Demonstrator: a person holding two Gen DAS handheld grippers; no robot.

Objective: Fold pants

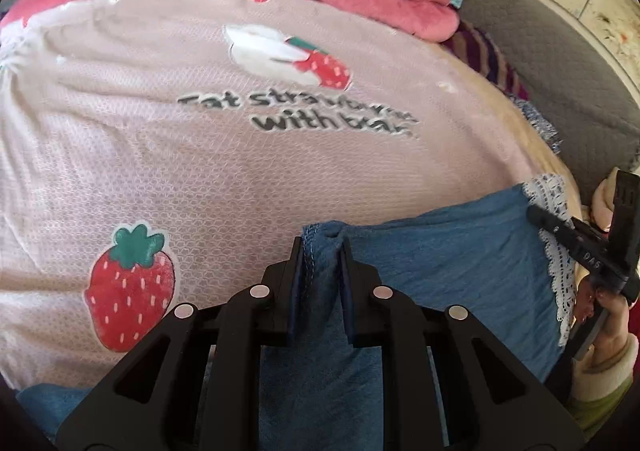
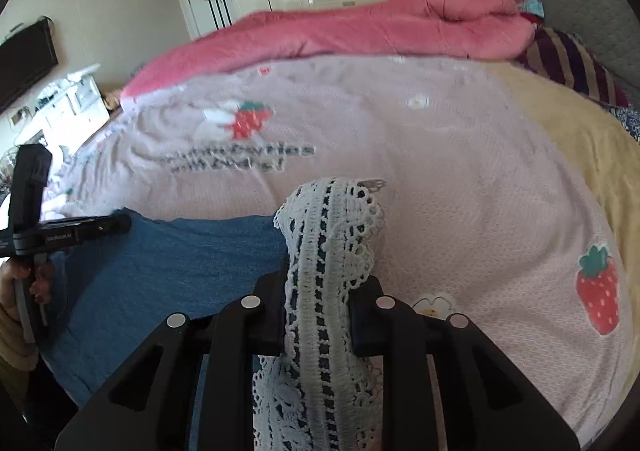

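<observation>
Left gripper (image 1: pixel 322 251) clamped on stitched blue edge of pants (image 1: pixel 440 251), which lie across pink strawberry-print blanket (image 1: pixel 200 151); right gripper (image 1: pixel 538 216) seen at far side on the white lace hem (image 1: pixel 556 263).

Right wrist view: right gripper (image 2: pixel 330 271) pinching the lace hem (image 2: pixel 328 235), bunched upright between fingers. Pants (image 2: pixel 160 271) stretch left toward left gripper (image 2: pixel 120 224). Pink quilt (image 2: pixel 360 27) behind.
</observation>
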